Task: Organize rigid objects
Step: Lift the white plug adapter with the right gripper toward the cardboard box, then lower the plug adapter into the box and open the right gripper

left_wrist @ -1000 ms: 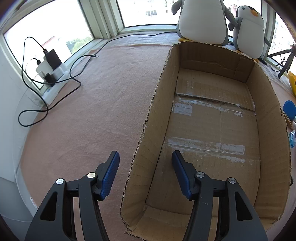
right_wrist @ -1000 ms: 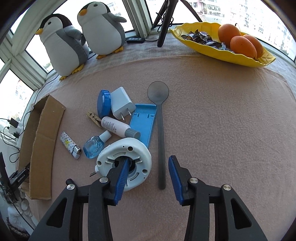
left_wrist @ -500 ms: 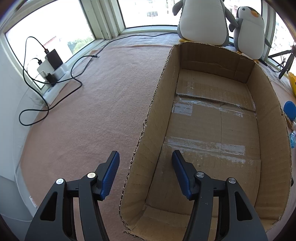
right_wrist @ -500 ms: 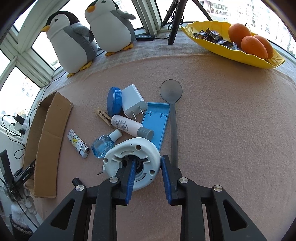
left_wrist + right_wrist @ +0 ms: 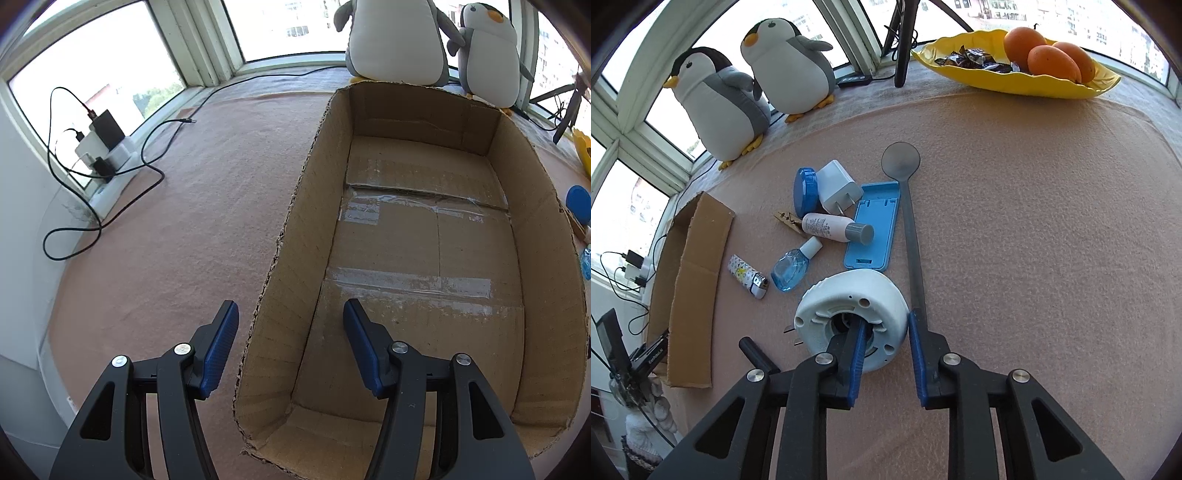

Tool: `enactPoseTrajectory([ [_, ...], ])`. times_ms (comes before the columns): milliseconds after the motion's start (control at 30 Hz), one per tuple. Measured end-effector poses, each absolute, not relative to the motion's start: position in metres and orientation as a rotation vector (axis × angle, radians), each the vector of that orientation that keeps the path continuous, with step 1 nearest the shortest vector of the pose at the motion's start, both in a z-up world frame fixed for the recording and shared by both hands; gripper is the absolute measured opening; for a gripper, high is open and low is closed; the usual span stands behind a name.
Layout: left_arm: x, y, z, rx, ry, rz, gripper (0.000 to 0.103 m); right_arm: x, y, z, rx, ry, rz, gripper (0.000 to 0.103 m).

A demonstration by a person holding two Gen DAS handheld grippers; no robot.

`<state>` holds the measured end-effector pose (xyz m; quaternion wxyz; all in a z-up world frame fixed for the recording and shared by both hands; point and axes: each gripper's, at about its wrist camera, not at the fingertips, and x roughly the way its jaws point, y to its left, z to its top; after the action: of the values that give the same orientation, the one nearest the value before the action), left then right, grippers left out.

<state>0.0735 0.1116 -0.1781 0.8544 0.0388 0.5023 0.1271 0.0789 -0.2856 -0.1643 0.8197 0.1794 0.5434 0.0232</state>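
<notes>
My right gripper (image 5: 886,321) is closing on the rim of a white round device (image 5: 849,295). One finger sits in its centre hole and the other presses its outer wall. Beyond it lie a grey spoon (image 5: 912,236), a blue case (image 5: 875,225), a white tube bottle (image 5: 827,227), a blue drop bottle (image 5: 790,269), a lighter (image 5: 748,277), a white charger plug (image 5: 836,190), a blue round jar (image 5: 805,186) and a clothespin (image 5: 788,221). My left gripper (image 5: 290,306) stands open astride the left wall of the empty cardboard box (image 5: 295,258), not touching it. That box (image 5: 690,258) lies left of the pile.
Two plush penguins (image 5: 720,107) stand at the back by the window, behind the box (image 5: 395,40). A yellow dish (image 5: 1015,77) with oranges and sweets sits at the back right. Black cables (image 5: 110,206) and a power strip (image 5: 107,147) lie left of the box.
My right gripper's jaws have come together from wide apart onto the white device's rim, and the device now sits tilted. The left gripper and the box have not moved.
</notes>
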Motion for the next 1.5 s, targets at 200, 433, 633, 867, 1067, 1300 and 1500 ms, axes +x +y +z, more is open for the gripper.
enactPoseTrajectory([
  [200,0.072,0.114,-0.178,0.072,1.077,0.233,0.059,0.065,-0.280,-0.145,0.405,1.124,0.041,0.020],
  [433,0.073,0.120,-0.178,0.072,1.099,0.171,0.059,0.061,-0.231,-0.099,0.358,1.054,0.122,0.020],
  [633,0.071,0.122,-0.179,0.083,1.098,0.114,0.059,0.068,-0.164,-0.076,0.278,1.014,0.224,0.020],
  [867,0.071,0.132,-0.180,0.033,1.102,0.056,0.059,0.080,-0.084,-0.088,0.168,1.032,0.295,0.020],
  [1067,0.068,0.136,-0.181,0.018,1.093,0.024,0.059,0.092,-0.041,-0.104,0.072,1.054,0.306,0.020],
  [1300,0.067,0.136,-0.181,0.015,1.085,0.025,0.059,0.105,-0.021,-0.112,0.006,1.059,0.310,0.020],
  [1500,0.066,0.136,-0.181,0.015,1.083,0.034,0.059,0.112,-0.014,-0.121,-0.013,1.076,0.323,0.020],
])
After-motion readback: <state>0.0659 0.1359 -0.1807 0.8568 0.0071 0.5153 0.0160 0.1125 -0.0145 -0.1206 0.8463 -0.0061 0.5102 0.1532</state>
